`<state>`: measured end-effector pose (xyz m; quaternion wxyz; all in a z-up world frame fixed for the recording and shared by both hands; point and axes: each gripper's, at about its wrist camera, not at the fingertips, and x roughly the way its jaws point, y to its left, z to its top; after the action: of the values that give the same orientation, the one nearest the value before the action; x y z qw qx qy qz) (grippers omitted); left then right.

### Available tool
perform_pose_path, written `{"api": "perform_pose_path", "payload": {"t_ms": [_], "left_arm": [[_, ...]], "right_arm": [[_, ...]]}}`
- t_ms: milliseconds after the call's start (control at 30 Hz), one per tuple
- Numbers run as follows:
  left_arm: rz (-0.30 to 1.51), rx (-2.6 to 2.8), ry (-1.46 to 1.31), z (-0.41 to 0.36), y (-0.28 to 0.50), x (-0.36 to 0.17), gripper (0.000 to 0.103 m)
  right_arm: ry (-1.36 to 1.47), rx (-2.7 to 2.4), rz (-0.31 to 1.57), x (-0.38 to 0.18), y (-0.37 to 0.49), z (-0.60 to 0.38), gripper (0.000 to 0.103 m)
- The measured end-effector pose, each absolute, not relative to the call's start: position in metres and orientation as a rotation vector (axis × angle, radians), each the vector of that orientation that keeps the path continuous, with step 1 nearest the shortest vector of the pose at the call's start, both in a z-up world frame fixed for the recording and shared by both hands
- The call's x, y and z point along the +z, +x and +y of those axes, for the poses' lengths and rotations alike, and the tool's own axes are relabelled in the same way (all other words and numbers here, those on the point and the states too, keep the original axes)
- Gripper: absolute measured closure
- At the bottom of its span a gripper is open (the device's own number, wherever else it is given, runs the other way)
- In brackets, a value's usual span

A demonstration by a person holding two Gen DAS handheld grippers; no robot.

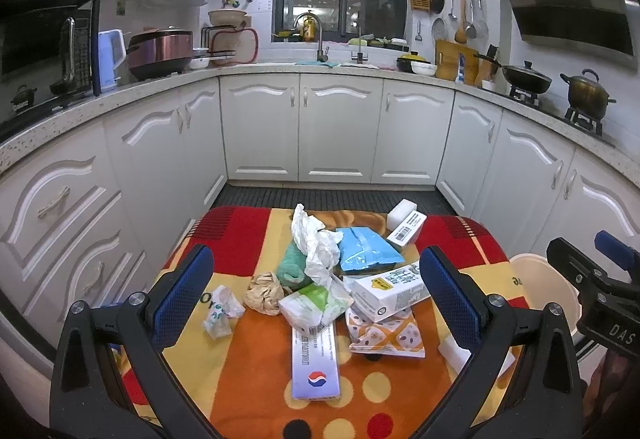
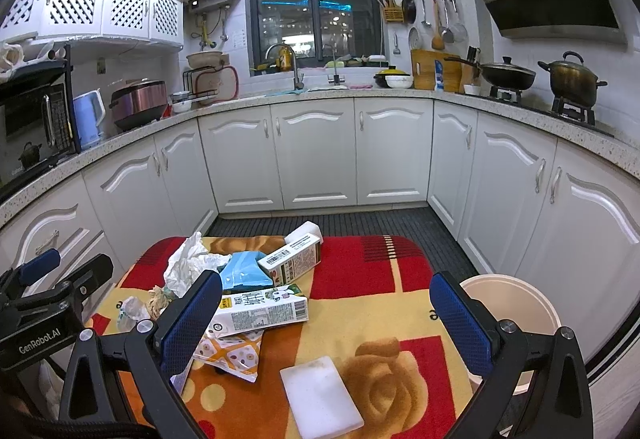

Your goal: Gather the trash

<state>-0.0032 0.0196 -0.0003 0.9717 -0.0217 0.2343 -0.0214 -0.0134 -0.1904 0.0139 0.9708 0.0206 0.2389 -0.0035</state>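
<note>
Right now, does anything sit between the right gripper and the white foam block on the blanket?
Nothing visible does. The right gripper is open, and the white foam block lies flat and alone between its fingers. The milk carton lies off to the left.

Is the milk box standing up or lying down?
Lying down. The milk box rests on its long side atop a patterned packet, its printing running sideways.

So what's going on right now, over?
Left claw open, empty. Right claw open, empty. Trash pile untouched on the table; bin at the table's right edge. Nothing in the way.
</note>
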Motion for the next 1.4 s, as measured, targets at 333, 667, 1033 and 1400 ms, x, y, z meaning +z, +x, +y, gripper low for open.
{"api": "perform_pose_path", "payload": {"t_ms": [333, 667, 1033, 1400], "left_arm": [[0.466, -0.029, -0.035, 0.0207, -0.0045, 0.0003, 0.001], [0.463, -0.021, -0.032, 0.0230, -0.0048, 0.0008, 0.001], [0.462, -0.019, -0.025, 0.0231, -0.0046, 0.0000, 0.001], [0.463, -0.018, -0.023, 0.0227, -0.0044, -0.0003, 0.001]], "right_arm": [[0.040, -0.007, 0.486, 0.0120, -0.0127, -0.1884, 0.000], [0.042, -0.006, 0.488, 0.0114, -0.0130, -0.1883, 0.000], [0.050, 0.000, 0.490, 0.0082, -0.0132, -0.1887, 0.000], [0.049, 0.002, 0.491, 0.0073, -0.0136, -0.1875, 0.000]]}}
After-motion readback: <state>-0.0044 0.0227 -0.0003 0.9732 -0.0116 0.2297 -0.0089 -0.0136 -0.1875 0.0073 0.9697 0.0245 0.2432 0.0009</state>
